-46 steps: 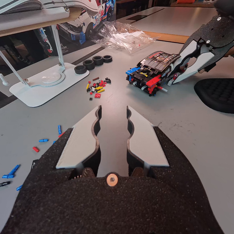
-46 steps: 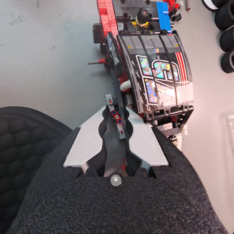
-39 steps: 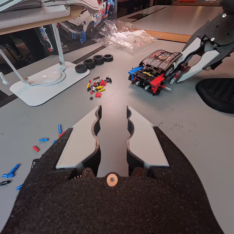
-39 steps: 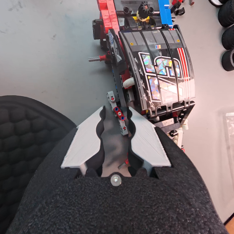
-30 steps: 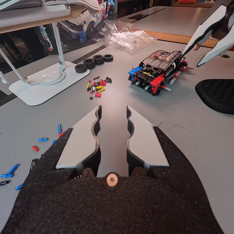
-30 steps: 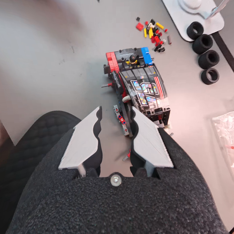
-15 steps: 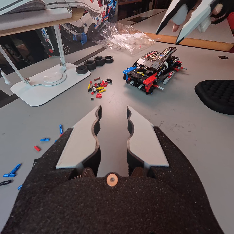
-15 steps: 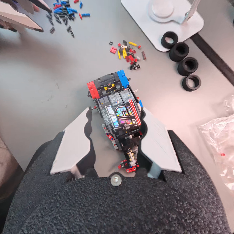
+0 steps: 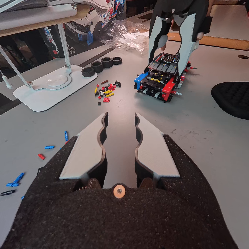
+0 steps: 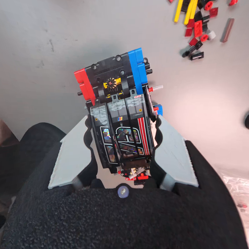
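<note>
On the far left a white stand (image 9: 44,93) sits on the grey table (image 9: 188,134), with four black tyres (image 9: 101,64) in a row at its right corner and a small heap of loose bricks (image 9: 106,90) just beyond them. The left gripper (image 9: 121,118) hovers low over bare table in the middle, fingers spread and empty, well apart from everything. To the right, the toy car (image 10: 119,121) lies with its long axis running away from the right gripper (image 10: 122,119), red and blue end farthest. That gripper comes down from above, fingers wide apart, one on each long side of the roof; whether they touch cannot be told. A black pad (image 9: 231,99) lies farthest right.
</note>
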The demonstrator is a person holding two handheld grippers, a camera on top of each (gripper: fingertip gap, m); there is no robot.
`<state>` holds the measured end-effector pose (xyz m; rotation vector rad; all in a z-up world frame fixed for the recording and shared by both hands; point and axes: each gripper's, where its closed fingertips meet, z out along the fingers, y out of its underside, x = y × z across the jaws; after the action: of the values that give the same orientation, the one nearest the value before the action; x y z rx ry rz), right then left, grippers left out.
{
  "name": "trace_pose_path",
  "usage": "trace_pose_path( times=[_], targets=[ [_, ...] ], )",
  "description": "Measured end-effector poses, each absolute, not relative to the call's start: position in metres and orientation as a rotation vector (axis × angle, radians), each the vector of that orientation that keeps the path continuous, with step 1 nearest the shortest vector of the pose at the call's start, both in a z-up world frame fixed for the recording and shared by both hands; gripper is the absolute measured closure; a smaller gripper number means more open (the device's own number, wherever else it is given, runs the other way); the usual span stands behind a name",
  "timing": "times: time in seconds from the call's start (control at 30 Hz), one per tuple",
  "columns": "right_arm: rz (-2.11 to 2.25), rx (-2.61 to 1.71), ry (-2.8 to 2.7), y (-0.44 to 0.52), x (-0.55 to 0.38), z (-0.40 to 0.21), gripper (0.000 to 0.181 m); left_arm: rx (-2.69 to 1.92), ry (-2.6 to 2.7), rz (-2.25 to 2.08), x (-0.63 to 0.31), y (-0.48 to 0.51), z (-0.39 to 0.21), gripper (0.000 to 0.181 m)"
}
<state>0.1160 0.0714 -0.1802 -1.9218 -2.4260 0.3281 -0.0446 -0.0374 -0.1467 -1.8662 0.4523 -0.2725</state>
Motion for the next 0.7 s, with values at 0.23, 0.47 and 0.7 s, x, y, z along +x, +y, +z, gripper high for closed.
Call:
trace_pose_path(
  times=[0.23,0.47,0.7],
  targets=[
    [0.223,-1.669,-2.680,0.047,0.115,-0.180,0.087,-1.872,0.468,-0.259,-0.043,-0.038,-0.149,0.143],
    [0.044,-1.333,-2.855,0.028,0.118,-0.184,0.084,-1.874,0.464,-0.254,-0.043,-0.037,-0.150,0.143],
    [-0.126,-0.948,-2.931,0.001,0.134,-0.178,0.087,-1.880,0.478,-0.227,-0.042,-0.036,-0.153,0.143]
  ],
)
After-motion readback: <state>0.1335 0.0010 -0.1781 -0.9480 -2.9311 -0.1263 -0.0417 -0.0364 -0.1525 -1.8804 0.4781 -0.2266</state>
